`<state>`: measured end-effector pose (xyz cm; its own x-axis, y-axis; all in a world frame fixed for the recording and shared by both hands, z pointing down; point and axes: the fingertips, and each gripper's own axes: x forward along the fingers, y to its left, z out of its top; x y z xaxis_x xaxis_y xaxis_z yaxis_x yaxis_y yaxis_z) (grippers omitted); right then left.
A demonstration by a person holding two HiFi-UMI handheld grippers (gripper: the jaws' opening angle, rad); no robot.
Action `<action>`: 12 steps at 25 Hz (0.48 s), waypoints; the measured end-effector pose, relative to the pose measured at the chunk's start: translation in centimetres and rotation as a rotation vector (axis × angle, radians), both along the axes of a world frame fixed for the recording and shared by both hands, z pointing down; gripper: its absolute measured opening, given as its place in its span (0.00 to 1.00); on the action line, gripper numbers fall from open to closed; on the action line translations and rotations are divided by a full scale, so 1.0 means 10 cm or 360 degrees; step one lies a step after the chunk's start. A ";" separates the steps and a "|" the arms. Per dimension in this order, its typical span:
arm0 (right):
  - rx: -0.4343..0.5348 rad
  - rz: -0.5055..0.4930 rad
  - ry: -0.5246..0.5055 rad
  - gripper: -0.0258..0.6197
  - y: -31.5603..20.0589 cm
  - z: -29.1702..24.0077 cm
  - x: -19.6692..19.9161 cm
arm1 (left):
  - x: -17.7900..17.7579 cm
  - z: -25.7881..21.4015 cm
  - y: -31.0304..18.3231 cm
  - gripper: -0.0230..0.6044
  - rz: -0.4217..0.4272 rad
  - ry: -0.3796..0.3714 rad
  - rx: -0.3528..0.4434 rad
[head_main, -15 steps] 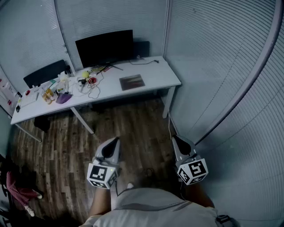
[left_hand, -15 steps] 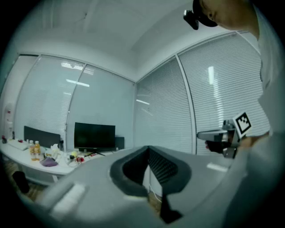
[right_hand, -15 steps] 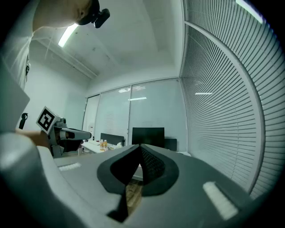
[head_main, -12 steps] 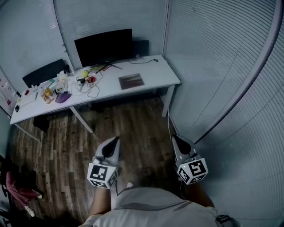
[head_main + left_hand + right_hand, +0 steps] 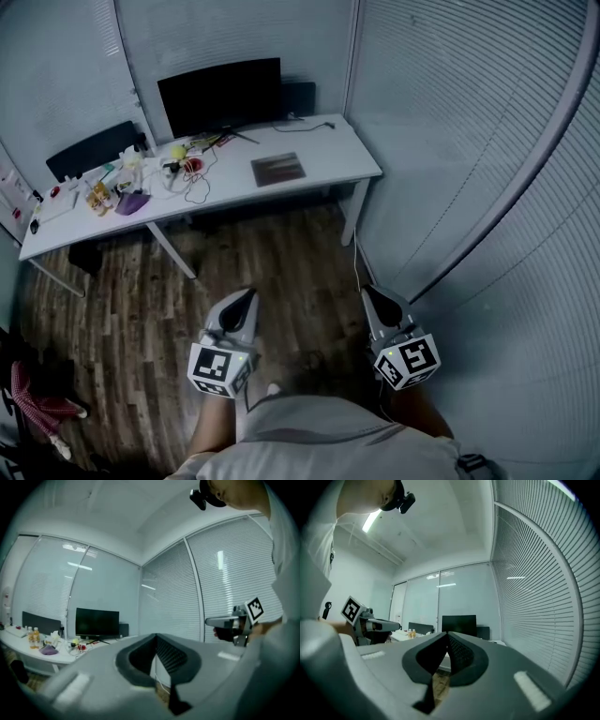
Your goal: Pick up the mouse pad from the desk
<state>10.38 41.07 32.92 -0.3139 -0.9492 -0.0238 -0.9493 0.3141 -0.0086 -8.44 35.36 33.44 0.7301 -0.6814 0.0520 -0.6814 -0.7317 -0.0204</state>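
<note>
**Mouse pad** (image 5: 278, 170). We found it lying flat on the white desk (image 5: 333, 159), right of the desk's middle. It sat in front of the right end of the dark monitor (image 5: 220, 97) and apart from it. It was dark and rectangular, with nothing on it and nothing touching it.

**Left hand-held gripper** (image 5: 246, 297). We noted its jaws pressed together on nothing. It pointed level toward the desk, was held over the wooden floor (image 5: 281, 248), and was well apart from the desk.

**Right hand-held gripper** (image 5: 369, 293). Its jaws were likewise closed tight and empty. It was held level beside the left one, on the side nearer the wall of blinds (image 5: 469, 141).

**Other desk contents.** We listed a cluster on the desk's left half: small bottles (image 5: 97, 197), a purple item (image 5: 131, 203) and a looped cable (image 5: 195, 187). None of these touched the pad. A black chair (image 5: 94, 150) stood behind the desk's left end.

**Progress.** We judged the task not yet begun, since the pad lay untouched and both tools were far short of it. The whole job remained:
- Step up to the desk.
- Spread the jaws of one tool.
- Work a jaw under an edge of the pad, which looked thin and flat and so probably awkward to pinch from above.
- Close on the pad and raise it clear of the desk.
</note>
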 end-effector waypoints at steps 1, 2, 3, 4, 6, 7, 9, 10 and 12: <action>0.0011 -0.0011 -0.0031 0.05 -0.01 -0.01 -0.01 | -0.01 0.00 -0.01 0.04 0.0002 0.0000 -0.0001; 0.0013 -0.0014 -0.0054 0.05 -0.03 -0.02 -0.03 | -0.02 0.01 -0.02 0.04 0.0006 -0.0001 -0.0003; 0.0005 -0.0008 -0.0061 0.05 -0.05 -0.02 -0.05 | -0.05 0.02 -0.03 0.04 0.0009 -0.0002 -0.0004; -0.0005 0.0001 -0.0054 0.05 -0.07 -0.01 -0.07 | -0.08 0.03 -0.05 0.04 0.0012 -0.0001 -0.0005; -0.0025 0.0018 -0.0045 0.05 -0.12 0.02 -0.13 | -0.14 0.04 -0.09 0.04 0.0017 -0.0001 -0.0008; -0.0036 0.0024 -0.0052 0.05 -0.15 0.04 -0.16 | -0.18 0.05 -0.11 0.04 0.0020 -0.0003 -0.0011; -0.0048 0.0032 -0.0065 0.05 -0.22 0.06 -0.22 | -0.26 0.08 -0.17 0.04 0.0023 -0.0007 -0.0022; -0.0051 0.0033 -0.0067 0.05 -0.26 0.06 -0.26 | -0.30 0.07 -0.21 0.04 0.0023 -0.0003 -0.0022; -0.0061 0.0032 -0.0064 0.05 -0.36 0.07 -0.35 | -0.40 0.07 -0.31 0.04 0.0023 0.0006 -0.0025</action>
